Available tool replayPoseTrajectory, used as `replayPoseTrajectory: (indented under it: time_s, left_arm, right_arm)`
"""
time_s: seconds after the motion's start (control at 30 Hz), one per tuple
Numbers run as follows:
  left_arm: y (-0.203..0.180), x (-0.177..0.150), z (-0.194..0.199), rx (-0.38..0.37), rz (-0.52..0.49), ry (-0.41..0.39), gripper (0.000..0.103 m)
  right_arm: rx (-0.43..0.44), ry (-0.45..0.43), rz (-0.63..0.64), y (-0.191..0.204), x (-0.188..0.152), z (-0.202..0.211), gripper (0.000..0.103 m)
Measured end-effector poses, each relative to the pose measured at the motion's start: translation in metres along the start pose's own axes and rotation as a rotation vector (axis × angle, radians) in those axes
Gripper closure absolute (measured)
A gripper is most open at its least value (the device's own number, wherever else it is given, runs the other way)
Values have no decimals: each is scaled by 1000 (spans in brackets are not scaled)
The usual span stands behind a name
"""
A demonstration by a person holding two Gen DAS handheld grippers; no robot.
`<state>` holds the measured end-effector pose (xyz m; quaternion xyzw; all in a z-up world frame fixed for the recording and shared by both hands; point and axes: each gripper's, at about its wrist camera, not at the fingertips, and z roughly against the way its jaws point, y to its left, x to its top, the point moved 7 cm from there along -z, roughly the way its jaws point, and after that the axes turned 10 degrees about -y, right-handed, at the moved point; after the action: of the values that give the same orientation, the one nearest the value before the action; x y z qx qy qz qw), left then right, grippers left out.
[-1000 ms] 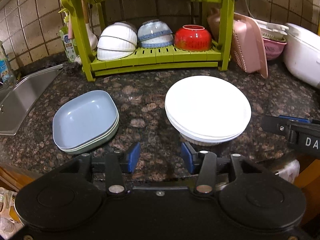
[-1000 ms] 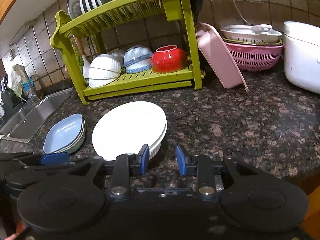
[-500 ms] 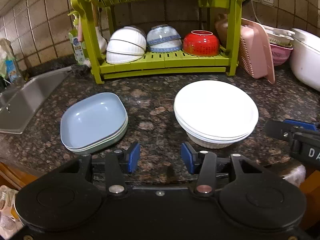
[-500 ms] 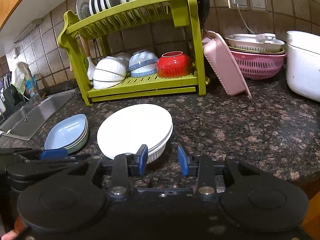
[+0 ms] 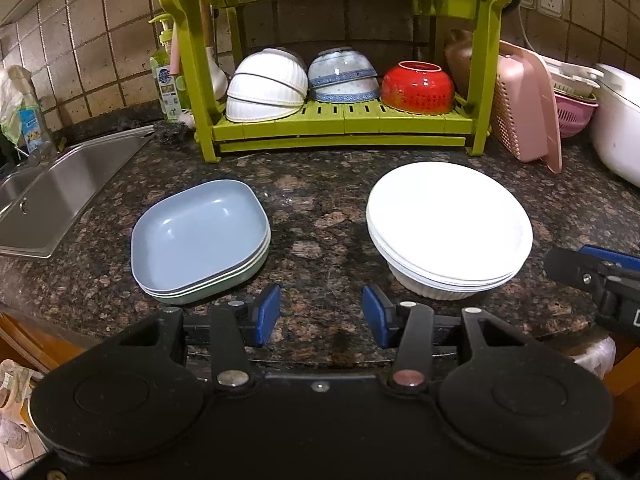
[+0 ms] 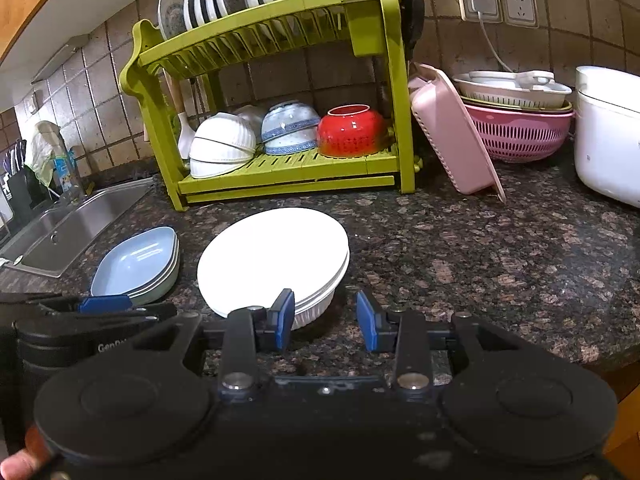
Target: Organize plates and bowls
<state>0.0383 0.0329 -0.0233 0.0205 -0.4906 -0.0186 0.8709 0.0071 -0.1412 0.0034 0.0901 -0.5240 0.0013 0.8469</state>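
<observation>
Three rack bowls (image 5: 344, 80), two plate stacks (image 5: 448, 224)

A steel sink (image 5: 60, 196) is set into the tabletop's (image 6: 460, 248) left end. Near the back right, a pink tray (image 6: 456, 136) leans beside a pink colander (image 6: 520, 136) and white cooker (image 6: 608, 132); wall sockets (image 6: 496, 0) above.

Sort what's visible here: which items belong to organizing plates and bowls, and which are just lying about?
Job: stacked round white plates; stacked squarish blue dishes; green plastic dish rack; upturned red bowl.
Bystanders: steel sink; pink plastic colander; white rice cooker.
</observation>
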Motion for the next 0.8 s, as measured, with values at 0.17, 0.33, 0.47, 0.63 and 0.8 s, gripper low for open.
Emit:
replayPoseTrajectory:
  time_s: [0.17, 0.33, 0.47, 0.63, 0.8]
  left_arm:
    - [4, -2, 1, 23, -4, -3, 48]
    - [10, -5, -2, 30, -3, 12, 48]
    - [13, -6, -1, 28, 5, 14, 48]
    - [11, -3, -1, 6, 19, 13, 48]
    - [1, 5, -5, -49, 42, 17, 48]
  right_arm:
    - [14, 1, 7, 5, 0, 0, 66]
    - [35, -1, 30, 15, -1, 0, 66]
    - [47, -1, 29, 17, 0, 0, 66]
    - [35, -17, 18, 17, 3, -2, 66]
    - [14, -17, -22, 14, 8, -14, 66]
